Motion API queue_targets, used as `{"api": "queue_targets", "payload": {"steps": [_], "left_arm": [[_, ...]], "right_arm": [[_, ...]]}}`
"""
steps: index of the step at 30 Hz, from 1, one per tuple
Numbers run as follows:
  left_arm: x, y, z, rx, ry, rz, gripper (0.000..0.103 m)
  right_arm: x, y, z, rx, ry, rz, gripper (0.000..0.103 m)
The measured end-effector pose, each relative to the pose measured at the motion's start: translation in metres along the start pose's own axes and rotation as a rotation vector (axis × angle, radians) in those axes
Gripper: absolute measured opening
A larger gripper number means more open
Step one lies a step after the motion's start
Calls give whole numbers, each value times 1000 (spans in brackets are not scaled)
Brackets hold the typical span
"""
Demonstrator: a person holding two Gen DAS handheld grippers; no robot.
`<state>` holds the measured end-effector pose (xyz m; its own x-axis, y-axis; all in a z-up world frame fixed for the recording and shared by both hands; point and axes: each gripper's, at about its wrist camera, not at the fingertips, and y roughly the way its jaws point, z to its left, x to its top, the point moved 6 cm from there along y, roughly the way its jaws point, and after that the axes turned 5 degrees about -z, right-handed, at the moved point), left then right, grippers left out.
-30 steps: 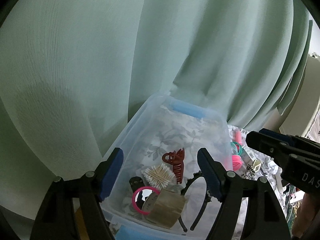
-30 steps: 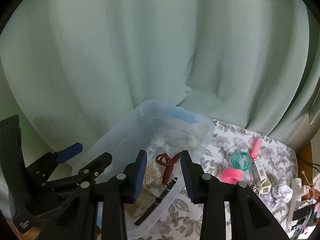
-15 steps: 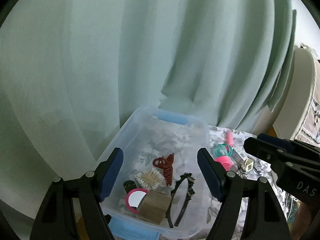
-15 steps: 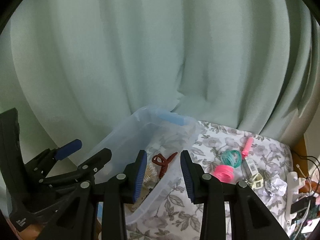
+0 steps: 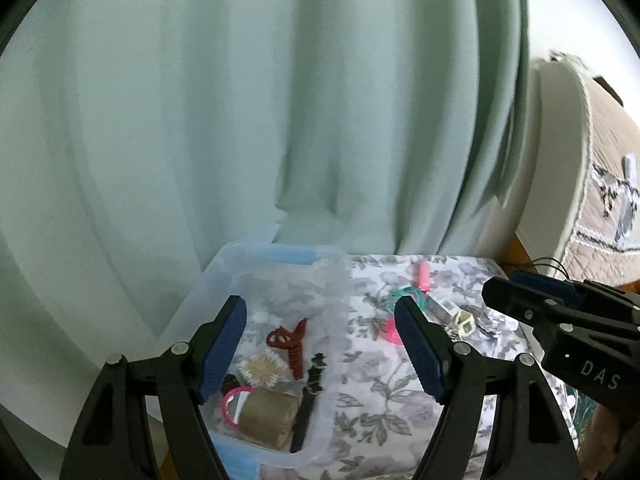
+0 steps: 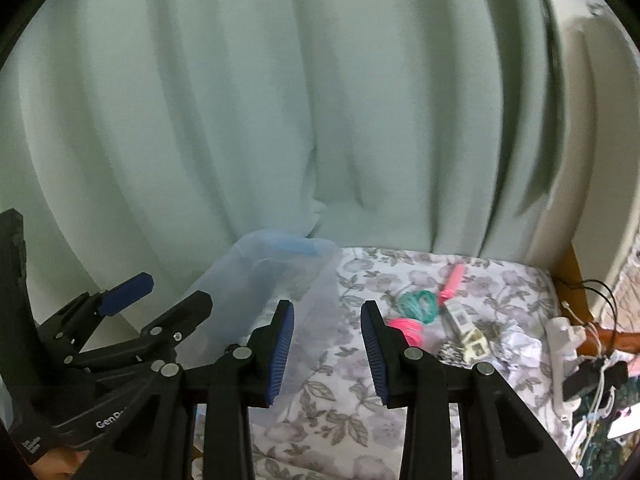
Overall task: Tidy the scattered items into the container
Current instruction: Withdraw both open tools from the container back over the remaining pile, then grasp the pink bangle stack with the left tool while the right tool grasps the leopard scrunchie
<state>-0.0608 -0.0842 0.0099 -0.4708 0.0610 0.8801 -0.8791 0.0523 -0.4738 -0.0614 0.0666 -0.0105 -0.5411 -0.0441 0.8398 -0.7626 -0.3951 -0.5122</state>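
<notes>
In that last second I drew both grippers up and back from the container (image 5: 276,280), which held the hair claw (image 5: 289,342), leaving the left gripper (image 5: 320,344) wide and empty, the right gripper (image 6: 327,344) narrower and empty, and the pink coil (image 6: 406,326) beside the teal bands (image 6: 418,303) out on the cloth.

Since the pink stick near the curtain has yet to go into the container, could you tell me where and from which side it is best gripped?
Grip the pink stick at mid-length, coming from above with the right gripper turned so its fingers close across the narrow width. It lies flat on the floral cloth; its near end sits close beside the teal bands, while the middle looks free.
</notes>
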Motion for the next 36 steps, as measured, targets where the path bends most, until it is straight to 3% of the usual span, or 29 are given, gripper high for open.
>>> {"api": "queue_targets", "payload": {"steps": [12,19,27,36], "left_arm": [[-4,18,-53,-44,65,40,77],[-22,46,-77,-70,60,115,77],[-56,87,-111,-120,82,236,77],[-81,142,-123,-147,38,346,77]], "right_arm": [[-13,-19,-61,-43,106,-12,38],[-33,-20,-127,-142,219,21,38],[-72,0,-185,-224,315,130,39],[-100,41,-195,-208,306,253,51]]}}
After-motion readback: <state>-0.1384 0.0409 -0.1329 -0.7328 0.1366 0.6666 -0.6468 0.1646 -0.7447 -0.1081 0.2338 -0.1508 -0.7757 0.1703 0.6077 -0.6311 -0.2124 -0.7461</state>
